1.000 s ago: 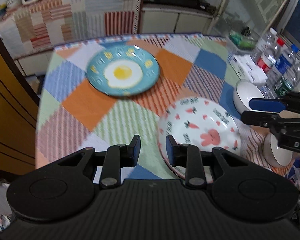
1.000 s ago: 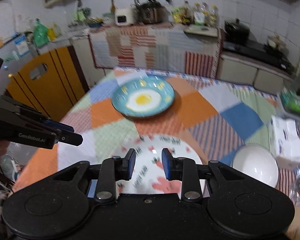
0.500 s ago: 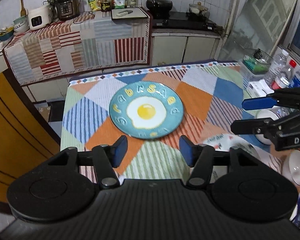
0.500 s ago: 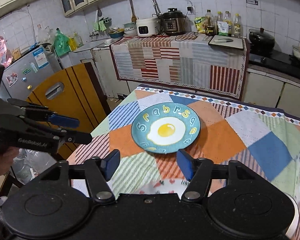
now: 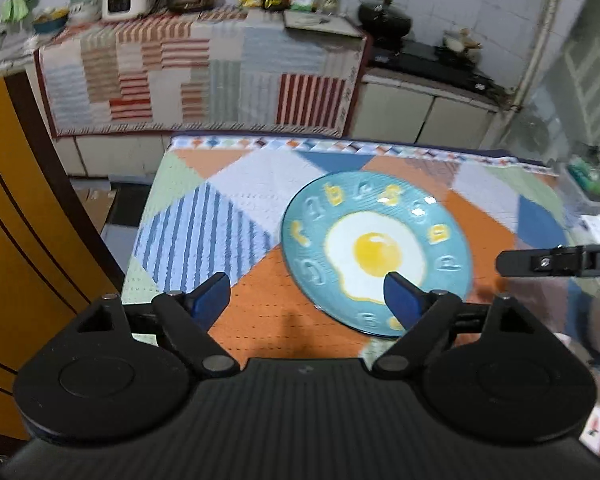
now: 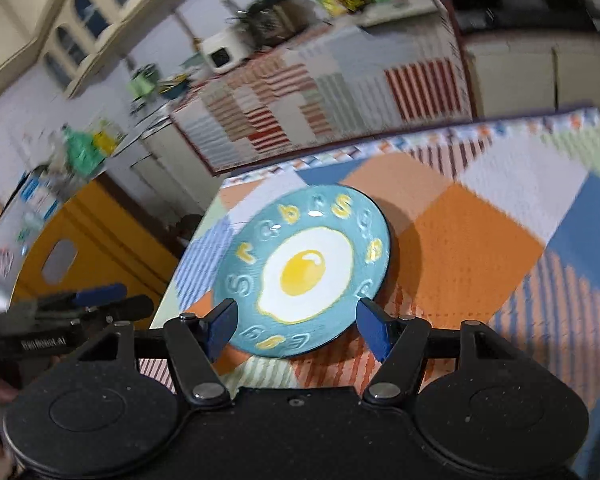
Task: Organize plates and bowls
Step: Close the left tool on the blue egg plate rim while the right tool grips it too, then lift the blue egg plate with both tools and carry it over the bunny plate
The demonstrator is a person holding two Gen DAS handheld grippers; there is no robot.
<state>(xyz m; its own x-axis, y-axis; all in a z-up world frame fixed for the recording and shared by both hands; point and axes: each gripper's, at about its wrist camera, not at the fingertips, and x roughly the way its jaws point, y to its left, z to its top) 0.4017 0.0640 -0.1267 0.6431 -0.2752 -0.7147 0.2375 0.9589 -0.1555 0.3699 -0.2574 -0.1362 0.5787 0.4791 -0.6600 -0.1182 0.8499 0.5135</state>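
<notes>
Left wrist view: one blue plate (image 5: 376, 254) with a fried-egg print lies flat on the patchwork-clothed surface (image 5: 256, 320). Count in this view: plates 1, bowls 0. Left tool (image 5: 306, 298) fingers spread wide apart, nothing between them; its right pad (image 5: 400, 300) overlaps the plate's near rim in the picture, contact not determinable. Right tool (image 5: 556, 260) enters at the right edge, beside the plate.

Right wrist view: same single plate (image 6: 302, 270), near the surface's left edge. Right tool (image 6: 294, 328) fingers wide apart, straddling the plate's near rim, one pad (image 6: 220, 326) on each side; whether they touch it, cannot tell. Left tool (image 6: 100, 300) visible at left, off the surface edge, fingers apart. View is motion-blurred.
</notes>
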